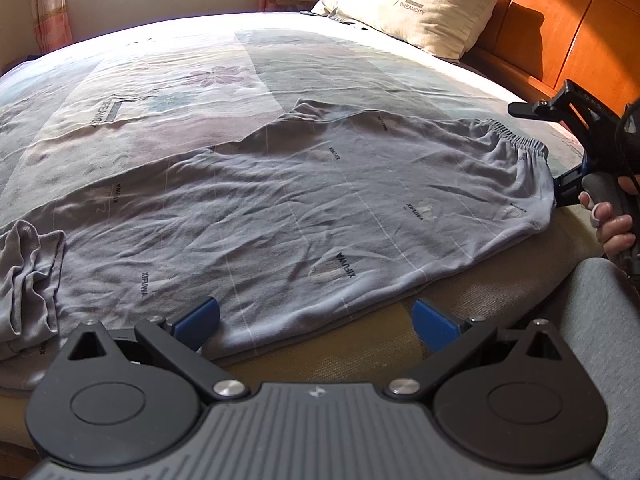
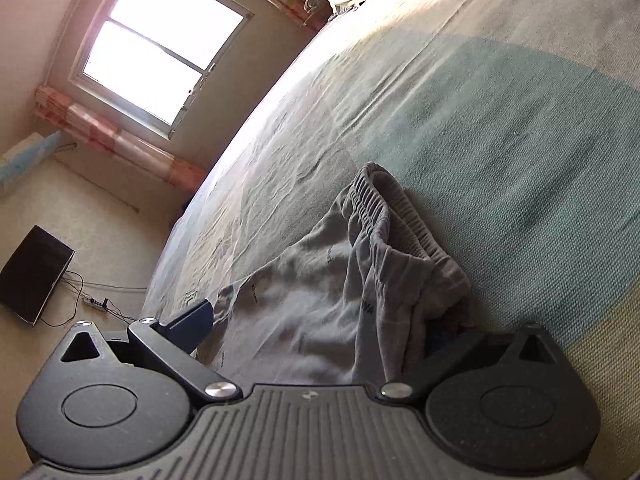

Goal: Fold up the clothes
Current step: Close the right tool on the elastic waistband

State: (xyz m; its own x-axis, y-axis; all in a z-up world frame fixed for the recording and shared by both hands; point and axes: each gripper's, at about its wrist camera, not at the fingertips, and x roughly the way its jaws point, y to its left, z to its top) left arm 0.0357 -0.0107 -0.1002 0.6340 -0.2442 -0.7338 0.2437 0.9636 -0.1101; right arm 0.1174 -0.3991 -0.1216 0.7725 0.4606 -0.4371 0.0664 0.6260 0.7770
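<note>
**First:** Trousers (image 1: pixel 304 200) of pale grey cloth are seen spread flat across the bed (image 1: pixel 168 80), printed all over with small dark lettering. The elastic waistband (image 1: pixel 516 138) is turned toward the right edge of the mattress, and a bunched leg end (image 1: pixel 28 272) is found at the far left.

**Second:** How is the left gripper (image 1: pixel 316 320) held?

**First:** It is held wide apart at the near hem, with one blue fingertip (image 1: pixel 200 316) over the cloth and the other off the edge; nothing is gripped.

**Second:** And the right gripper (image 2: pixel 320 320)?

**First:** Its jaws are spread, with waistband cloth gathered between them. One fingertip is hidden under the folds, so whether the cloth is pinched cannot be told. In the left view a hand (image 1: pixel 614 228) is seen wrapped round its handle beside the waistband.

**Second:** What else is shown?

**First:** A cream pillow (image 1: pixel 420 4) is propped against the wooden headboard (image 1: pixel 560 20), and a bright window (image 2: pixel 156 44) is seen beyond the bed.
</note>
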